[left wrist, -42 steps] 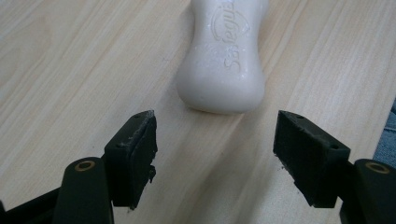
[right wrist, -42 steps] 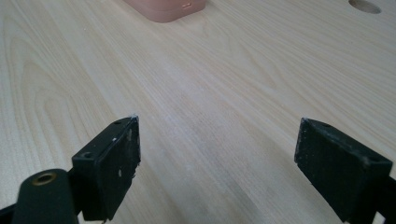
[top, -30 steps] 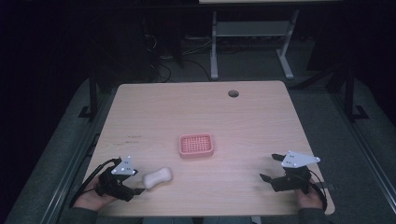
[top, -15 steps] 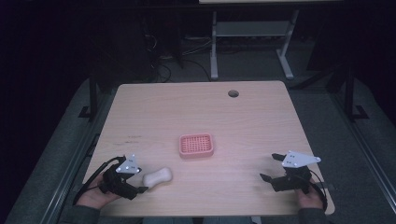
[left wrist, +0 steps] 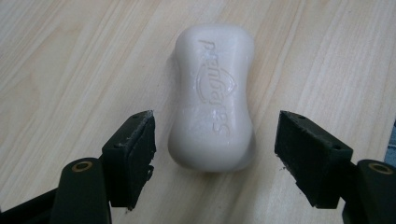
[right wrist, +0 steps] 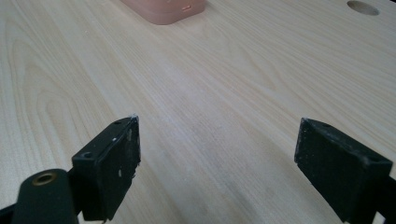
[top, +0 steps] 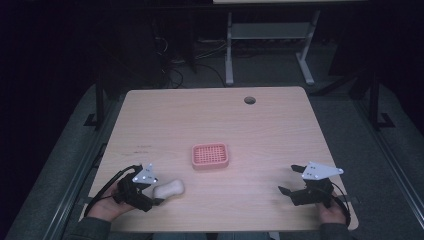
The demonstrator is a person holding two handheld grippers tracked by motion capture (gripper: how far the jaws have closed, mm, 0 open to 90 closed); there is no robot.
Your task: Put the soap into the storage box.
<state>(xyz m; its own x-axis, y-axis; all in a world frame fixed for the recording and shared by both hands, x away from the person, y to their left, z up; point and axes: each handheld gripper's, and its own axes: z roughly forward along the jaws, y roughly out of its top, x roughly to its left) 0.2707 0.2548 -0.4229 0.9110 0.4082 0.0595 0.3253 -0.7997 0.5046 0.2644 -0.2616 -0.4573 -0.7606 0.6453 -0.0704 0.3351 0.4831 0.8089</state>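
- The left gripper (top: 156,195) sits near the table's front-left corner, at about 7 o'clock from the table's middle in the high view, held by the person's left hand (top: 102,205) at the near edge.
- Its jaws stand apart with a white bar of soap (left wrist: 214,95) between them; in the left gripper view a strip of bare wood shows on each side of the bar, so neither pad touches it.
- The bar of soap lies flat on the wooden table (top: 210,120), embossed face up, its long axis running away from the left gripper's camera toward 12 o'clock in that view. Only its near end lies between the pads; the rest lies beyond the jaw tips.
- In the high view the soap (top: 168,189) lies at roughly 7 o'clock from the pink soap dish (top: 210,155), well apart from it.
- The pink soap dish rests near the table's centre, its perforated top facing up.
- The right gripper (top: 291,181) rests near the front-right corner, at about 4 o'clock from the dish, with the person's right hand (top: 331,212) behind it.
- Its jaws are spread wide over bare wood, clamped on nothing; the right gripper view shows the dish's edge (right wrist: 163,10) at 11 o'clock and a round cable hole (right wrist: 363,7) at 1 o'clock.
- The same hole (top: 249,100) lies near the table's far edge in the high view.
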